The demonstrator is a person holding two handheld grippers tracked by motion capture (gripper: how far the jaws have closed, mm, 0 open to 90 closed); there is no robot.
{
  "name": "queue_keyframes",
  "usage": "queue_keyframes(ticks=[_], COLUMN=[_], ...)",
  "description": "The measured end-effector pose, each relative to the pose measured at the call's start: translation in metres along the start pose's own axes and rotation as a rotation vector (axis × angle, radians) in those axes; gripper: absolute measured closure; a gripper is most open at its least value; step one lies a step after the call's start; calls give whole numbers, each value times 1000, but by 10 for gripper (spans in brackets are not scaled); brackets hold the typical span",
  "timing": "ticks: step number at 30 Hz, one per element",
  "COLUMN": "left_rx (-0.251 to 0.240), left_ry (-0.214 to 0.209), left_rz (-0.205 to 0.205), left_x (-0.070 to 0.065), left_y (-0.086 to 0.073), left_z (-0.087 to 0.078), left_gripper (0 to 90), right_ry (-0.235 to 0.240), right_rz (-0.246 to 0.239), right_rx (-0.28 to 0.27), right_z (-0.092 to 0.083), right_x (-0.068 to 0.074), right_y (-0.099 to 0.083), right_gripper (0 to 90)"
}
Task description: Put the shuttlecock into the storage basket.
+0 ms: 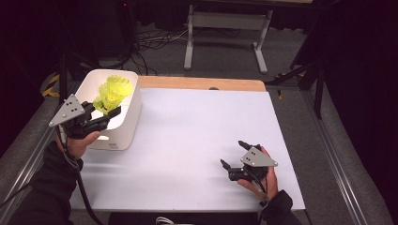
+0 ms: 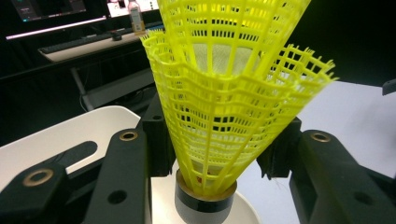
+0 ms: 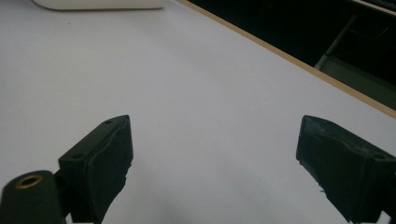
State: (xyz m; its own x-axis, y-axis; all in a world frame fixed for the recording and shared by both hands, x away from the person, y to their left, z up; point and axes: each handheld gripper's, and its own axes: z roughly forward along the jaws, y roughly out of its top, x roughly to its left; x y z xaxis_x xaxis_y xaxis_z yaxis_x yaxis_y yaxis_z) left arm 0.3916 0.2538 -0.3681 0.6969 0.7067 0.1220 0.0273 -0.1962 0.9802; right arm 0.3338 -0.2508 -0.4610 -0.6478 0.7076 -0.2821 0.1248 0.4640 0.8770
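Left gripper (image 2: 219, 154) clamps stacked shuttlecocks (image 2: 224, 116), axis upright, cork down, as its view shows; right gripper (image 3: 215, 163) wide.

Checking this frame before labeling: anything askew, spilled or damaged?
Nothing stands out. The left gripper clamps the yellow shuttlecocks, nested one in another, over the white bin; their mesh skirts look intact. The right gripper rests open on the bare white table.
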Motion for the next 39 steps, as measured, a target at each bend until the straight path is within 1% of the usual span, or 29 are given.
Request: queue_keyframes(ticks=[3, 7, 9, 11, 16, 21, 22, 24, 27, 30, 32, 34, 38, 39], left_rx=[-4, -1, -8, -2, 2, 17, 22, 20, 25, 33, 33, 35, 52, 62], left_ry=[7, 19, 22, 32, 34, 45, 63, 60, 65, 70, 72, 79, 83, 85], left_rz=[-3, 12, 7, 14, 9, 10, 12, -7, -7, -7, -10, -18, -15, -12], left_x=[2, 5, 7, 9, 14, 19, 22, 28, 31, 35, 36, 40, 44, 47], left_y=[5, 11, 13, 16, 19, 24, 25, 27, 29, 31, 31, 33, 35, 35], left_z=[-1, -2, -2, -2, -1, 4, 6, 9, 13, 15, 16, 18, 21, 23], left_gripper=[549, 549, 549, 547, 547, 536, 537, 543, 545, 547, 547, 547, 544, 543], right_ry=[1, 1, 2, 2, 5, 6, 7, 8, 8, 6, 7, 9, 7, 8], right_rz=[1, -1, -2, -1, 0, -4, -1, -5, -10, -5, -5, -4, -8, -7], right_rx=[2, 3, 3, 3, 5, 11, 11, 16, 17, 15, 15, 17, 15, 15], right_z=[0, 1, 1, 1, 1, 2, 3, 4, 4, 4, 4, 4, 4, 4], right_x=[0, 0, 0, 0, 0, 0, 0, 1, 1, 0, 0, 0, 0, 0], right_y=[0, 0, 0, 0, -1, -1, -1, -1, -1, -2, -2, -2, -1, -2], right_gripper=[115, 116, 116, 116, 116, 116, 117, 118, 118, 118, 118, 118, 118, 118])
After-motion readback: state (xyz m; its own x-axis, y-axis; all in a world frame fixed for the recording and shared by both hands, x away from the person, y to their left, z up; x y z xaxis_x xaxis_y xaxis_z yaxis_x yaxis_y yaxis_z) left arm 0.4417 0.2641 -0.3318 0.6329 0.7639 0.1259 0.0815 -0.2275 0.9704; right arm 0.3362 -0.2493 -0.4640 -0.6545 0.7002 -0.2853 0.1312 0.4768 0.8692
